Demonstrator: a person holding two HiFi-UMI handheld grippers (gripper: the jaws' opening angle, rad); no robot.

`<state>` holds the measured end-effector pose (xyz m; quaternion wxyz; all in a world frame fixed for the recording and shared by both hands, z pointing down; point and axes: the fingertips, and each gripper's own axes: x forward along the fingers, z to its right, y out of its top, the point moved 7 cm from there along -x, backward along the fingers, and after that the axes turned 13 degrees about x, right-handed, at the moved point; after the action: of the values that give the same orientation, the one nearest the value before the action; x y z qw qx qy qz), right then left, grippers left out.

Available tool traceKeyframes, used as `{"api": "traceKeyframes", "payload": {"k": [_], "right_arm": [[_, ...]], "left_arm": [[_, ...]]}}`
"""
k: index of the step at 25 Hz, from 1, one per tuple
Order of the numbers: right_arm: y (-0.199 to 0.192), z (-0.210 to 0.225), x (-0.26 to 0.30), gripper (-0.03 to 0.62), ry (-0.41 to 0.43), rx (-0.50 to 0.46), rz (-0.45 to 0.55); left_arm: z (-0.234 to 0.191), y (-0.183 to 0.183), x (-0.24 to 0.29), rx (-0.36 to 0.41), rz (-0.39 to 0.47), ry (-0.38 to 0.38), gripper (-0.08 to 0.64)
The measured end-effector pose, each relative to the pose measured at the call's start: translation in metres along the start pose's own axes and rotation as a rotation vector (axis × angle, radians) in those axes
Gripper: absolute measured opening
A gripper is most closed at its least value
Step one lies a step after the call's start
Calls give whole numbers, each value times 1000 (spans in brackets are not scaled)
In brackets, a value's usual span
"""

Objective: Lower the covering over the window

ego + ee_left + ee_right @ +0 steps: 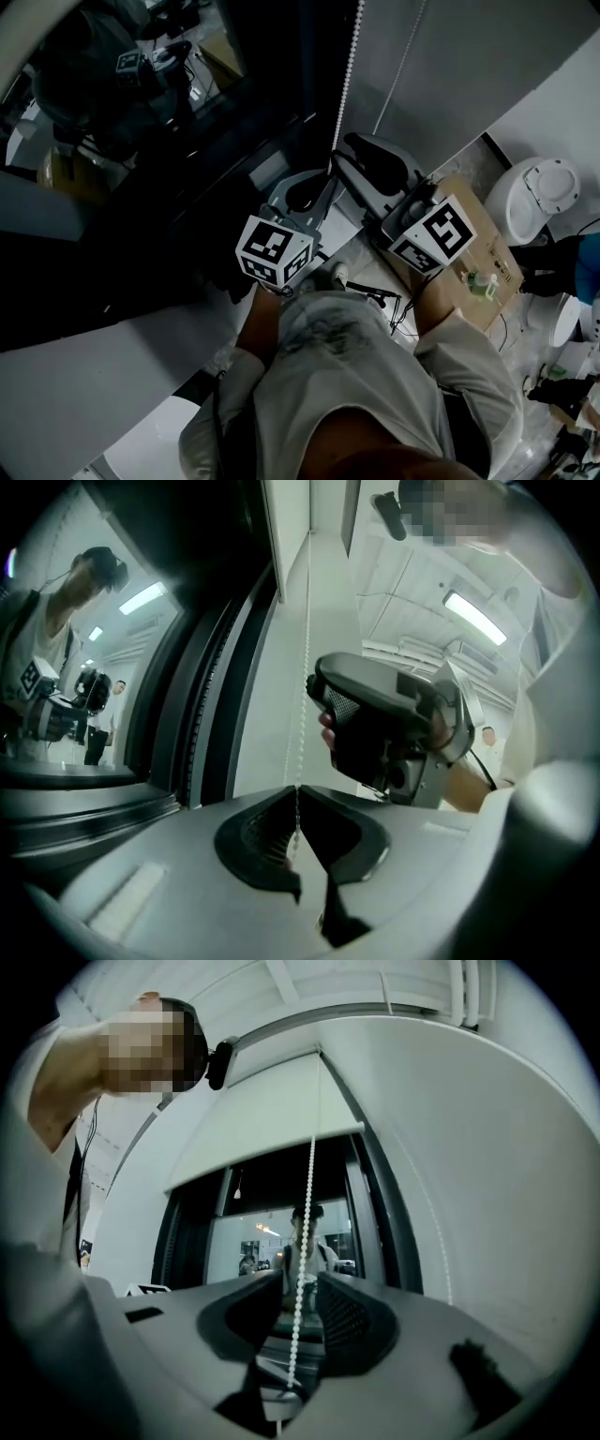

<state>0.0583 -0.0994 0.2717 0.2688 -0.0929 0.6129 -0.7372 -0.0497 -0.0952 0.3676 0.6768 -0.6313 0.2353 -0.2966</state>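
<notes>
**Clearances.** In the right gripper view the pale grey roller blind (pixel 262 1119) covers only the top of the opening. Its lower edge runs from 9 towards 1 o'clock, with dark window glass (pixel 272 1213) bare beneath it. The black window frame (pixel 380 1213) stands at 3 o'clock of the glass, with plain wall beyond. In the head view a brown cardboard box (pixel 478 272) lies at 4 o'clock, near the person's right arm.

**Pose.** Both grippers point up along the white bead chain (pixel 347 84), which drops from 12 o'clock.
- The left gripper (pixel 298 803) is the lower one, with its jaws pinched together on the chain.
- The right gripper (pixel 289 1307) sits higher along the chain. Its jaws are parted and the chain hangs through the gap, apparently touching neither pad.

**Views compared.** Only the right gripper view shows the blind's edge, and a second chain strand at 3 o'clock. Only the left gripper view shows the right gripper side-on, at 3 o'clock of the chain.
</notes>
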Motion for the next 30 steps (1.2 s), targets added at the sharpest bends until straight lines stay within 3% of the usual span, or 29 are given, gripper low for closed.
{"api": "traceKeyframes", "payload": {"k": [4, 7, 11, 17, 30], "right_arm": [[10, -1, 16, 118, 6, -17, 32], [12, -3, 19, 22, -18, -42, 42], [8, -4, 21, 18, -17, -51, 32], [-19, 1, 18, 18, -42, -55, -30], [-89, 12, 8, 18, -89, -8, -169]], "left_arm": [[2, 0, -1, 0, 1, -6, 17], [2, 0, -2, -2, 3, -6, 17], [1, -3, -3, 1, -4, -1, 17], [6, -30, -1, 4, -89, -10, 17], [21, -95, -9, -77, -258, -37, 17]]}}
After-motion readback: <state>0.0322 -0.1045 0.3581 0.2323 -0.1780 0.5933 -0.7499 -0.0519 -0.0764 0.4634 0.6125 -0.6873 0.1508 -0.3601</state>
